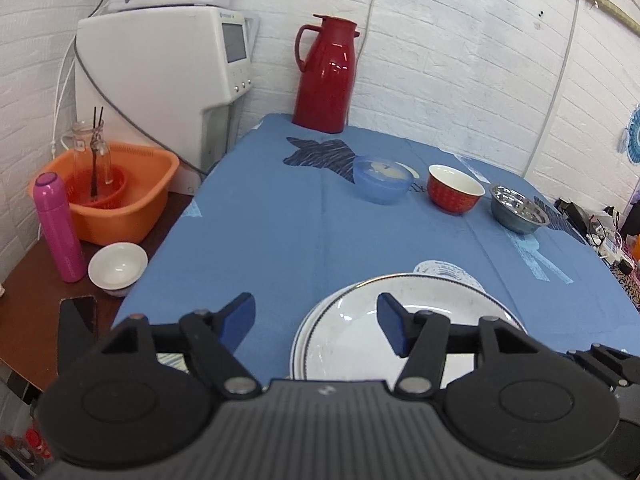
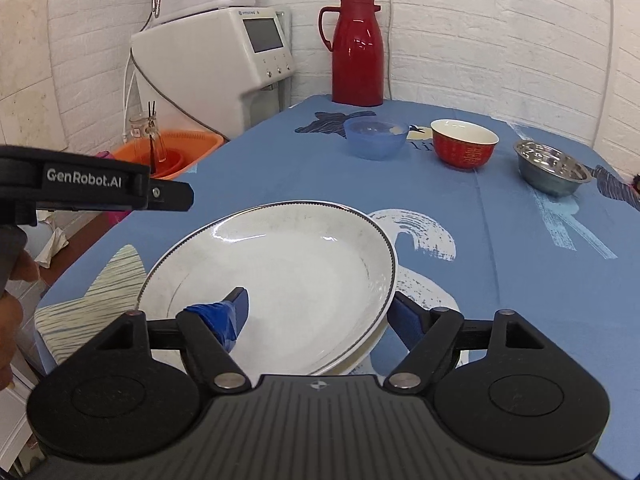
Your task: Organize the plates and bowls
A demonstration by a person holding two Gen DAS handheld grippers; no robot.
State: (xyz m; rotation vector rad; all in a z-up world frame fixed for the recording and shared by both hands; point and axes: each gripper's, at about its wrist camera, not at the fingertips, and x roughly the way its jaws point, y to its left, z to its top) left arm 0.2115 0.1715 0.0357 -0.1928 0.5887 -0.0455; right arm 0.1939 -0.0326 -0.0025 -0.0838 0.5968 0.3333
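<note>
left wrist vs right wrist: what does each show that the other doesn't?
Left wrist only: a pink bottle and a small white bowl on the brown side table, plus the left gripper's open jaws, empty.

Right wrist only: the right gripper open around the top plate's near rim, one finger over it, one outside; the left gripper seen side-on; a pale star print on the cloth.

Both: stacked plates, blue bowl, red bowl, steel bowl, red jug, orange basin.
</note>
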